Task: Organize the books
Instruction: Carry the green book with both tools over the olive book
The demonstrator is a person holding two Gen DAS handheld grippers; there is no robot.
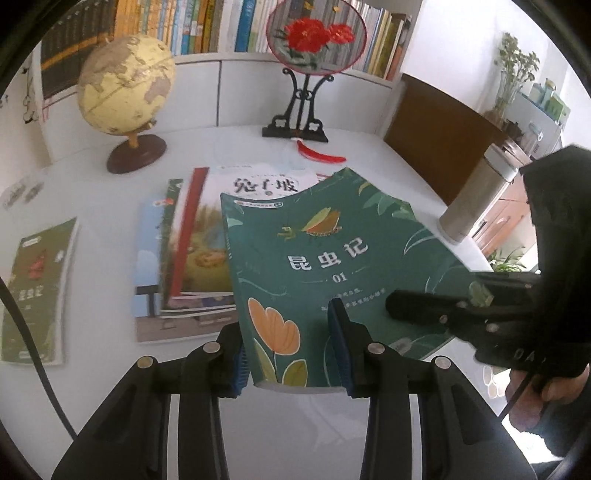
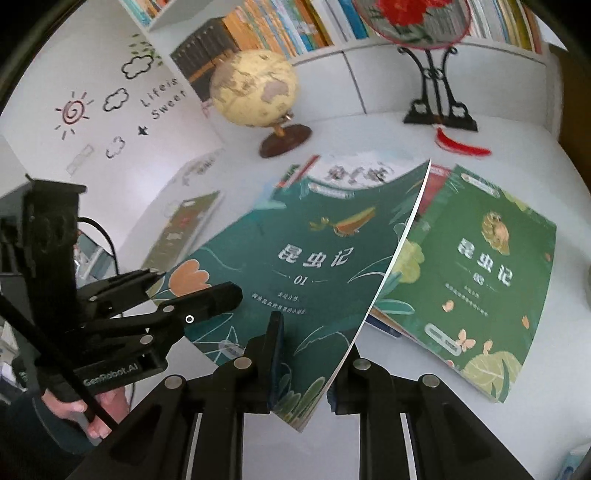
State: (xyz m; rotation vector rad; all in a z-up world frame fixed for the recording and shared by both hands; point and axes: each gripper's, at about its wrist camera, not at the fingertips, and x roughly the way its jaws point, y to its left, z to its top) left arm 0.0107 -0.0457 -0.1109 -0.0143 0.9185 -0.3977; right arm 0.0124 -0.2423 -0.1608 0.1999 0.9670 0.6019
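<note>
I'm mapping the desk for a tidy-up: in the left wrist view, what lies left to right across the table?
Green book lying alone → stack of picture books → lifted green book marked 01 → steel thermos.

The book numbered 01 (image 1: 317,266) hangs above the counter (image 1: 92,192), its near edge between the left tool (image 1: 291,354) and the right tool (image 2: 306,354). Left of it in the left wrist view lies a stack of books (image 1: 184,258), and further left a single book (image 1: 37,288). Behind them stand a globe (image 1: 125,92) and a fan on a stand (image 1: 314,40), before a bookshelf (image 1: 207,26). A flask (image 1: 476,195) stands at the right. In the right wrist view, another book (image 2: 476,273) lies right of the lifted one.
</note>
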